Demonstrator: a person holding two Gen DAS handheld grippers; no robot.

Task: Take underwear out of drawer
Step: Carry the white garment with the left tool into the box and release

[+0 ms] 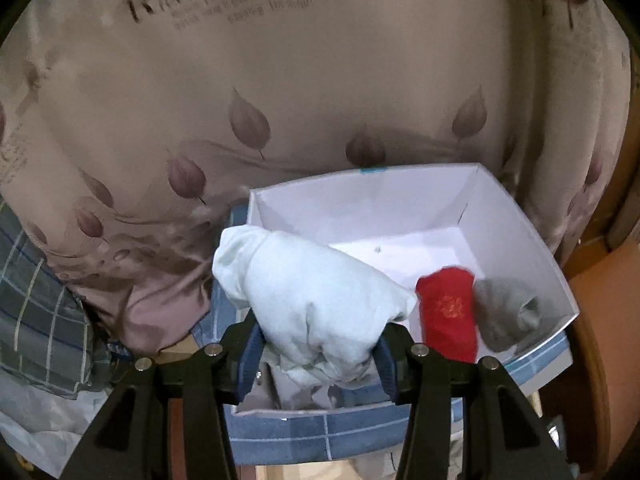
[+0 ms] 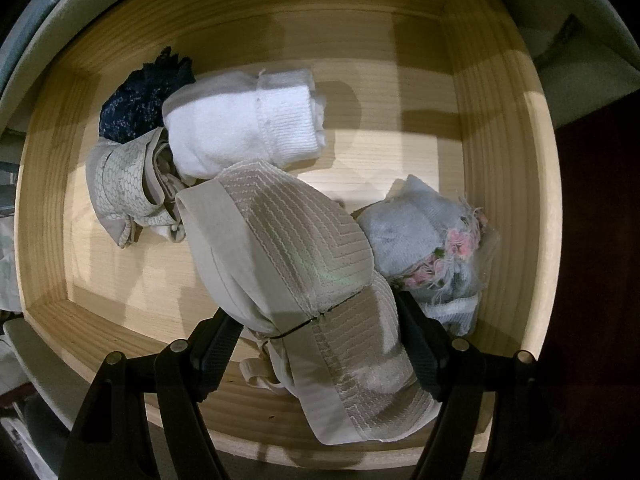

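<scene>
In the left wrist view my left gripper (image 1: 318, 354) is shut on a pale white rolled garment (image 1: 308, 292), held above the near-left part of a white box (image 1: 516, 224). A red rolled piece (image 1: 450, 312) and a grey piece (image 1: 506, 312) lie in the box's right end. In the right wrist view my right gripper (image 2: 316, 346) points down into a wooden drawer (image 2: 504, 152) and is shut on a beige bra (image 2: 288, 264). A white rolled piece (image 2: 248, 124), a dark lace piece (image 2: 140, 100), a patterned beige piece (image 2: 124, 184) and a light blue floral piece (image 2: 432, 236) lie around it.
The white box sits on a blue-tiled box (image 1: 320, 436) against a beige leaf-print sheet (image 1: 280, 80). Plaid cloth (image 1: 40, 300) lies at the left, and orange-brown wood (image 1: 600, 320) is at the right. The drawer's right half holds bare wood floor (image 2: 400, 140).
</scene>
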